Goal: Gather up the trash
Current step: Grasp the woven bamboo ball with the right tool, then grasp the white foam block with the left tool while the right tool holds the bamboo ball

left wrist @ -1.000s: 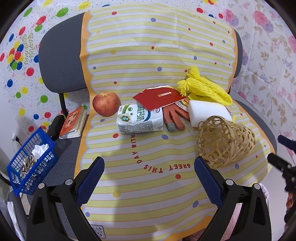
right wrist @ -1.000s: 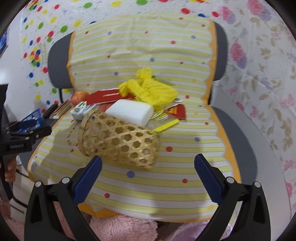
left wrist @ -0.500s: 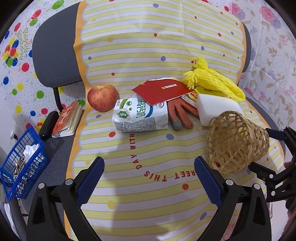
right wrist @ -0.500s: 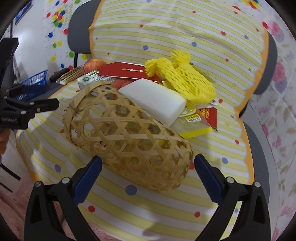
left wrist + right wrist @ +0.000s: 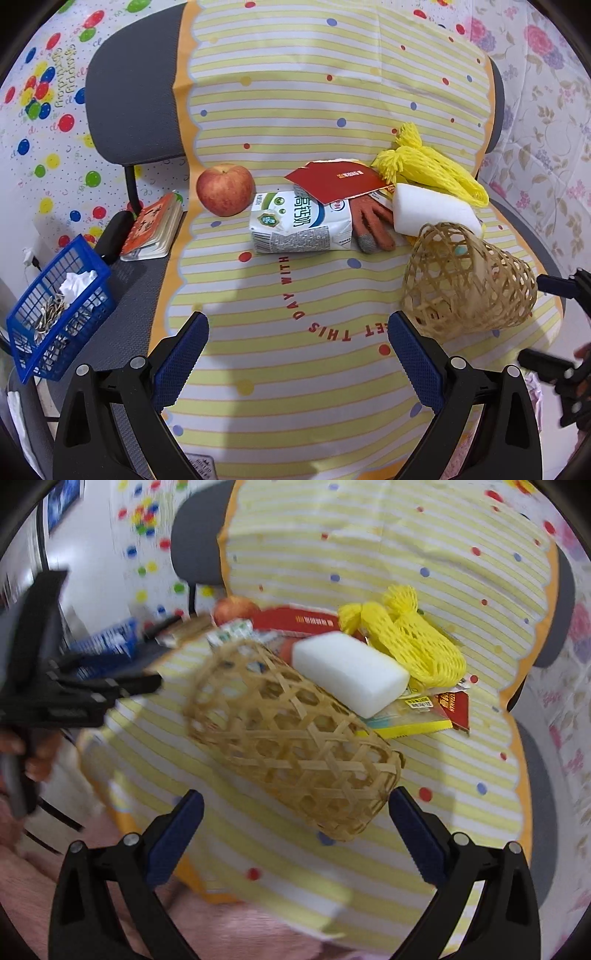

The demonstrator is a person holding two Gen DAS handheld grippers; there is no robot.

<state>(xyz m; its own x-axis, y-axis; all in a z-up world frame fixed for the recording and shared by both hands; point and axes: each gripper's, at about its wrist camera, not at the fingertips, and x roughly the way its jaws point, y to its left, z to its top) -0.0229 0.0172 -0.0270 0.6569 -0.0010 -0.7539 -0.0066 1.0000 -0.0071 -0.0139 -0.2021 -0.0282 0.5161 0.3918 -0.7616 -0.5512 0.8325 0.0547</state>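
Observation:
A woven bamboo basket (image 5: 469, 284) lies on its side on the striped cloth (image 5: 295, 369); it also shows in the right wrist view (image 5: 295, 746). My right gripper (image 5: 295, 819) is open, its jaws on either side of the basket's closed end. My left gripper (image 5: 297, 343) is open and empty, short of a milk carton (image 5: 301, 227). Around the carton lie an apple (image 5: 225, 189), a red envelope (image 5: 336, 181), an orange glove (image 5: 371, 221), a white foam block (image 5: 351, 672) and yellow foam netting (image 5: 413, 642).
A blue wire basket (image 5: 55, 314) with crumpled paper sits at the left beside a small notebook (image 5: 155, 225). Flat yellow and red packets (image 5: 424, 716) lie under the foam block. The cloth covers a grey chair (image 5: 136, 96); its edge drops off near me.
My right gripper has moved closer to the bamboo basket, which now sits between its jaws. My left gripper has moved forward toward the carton.

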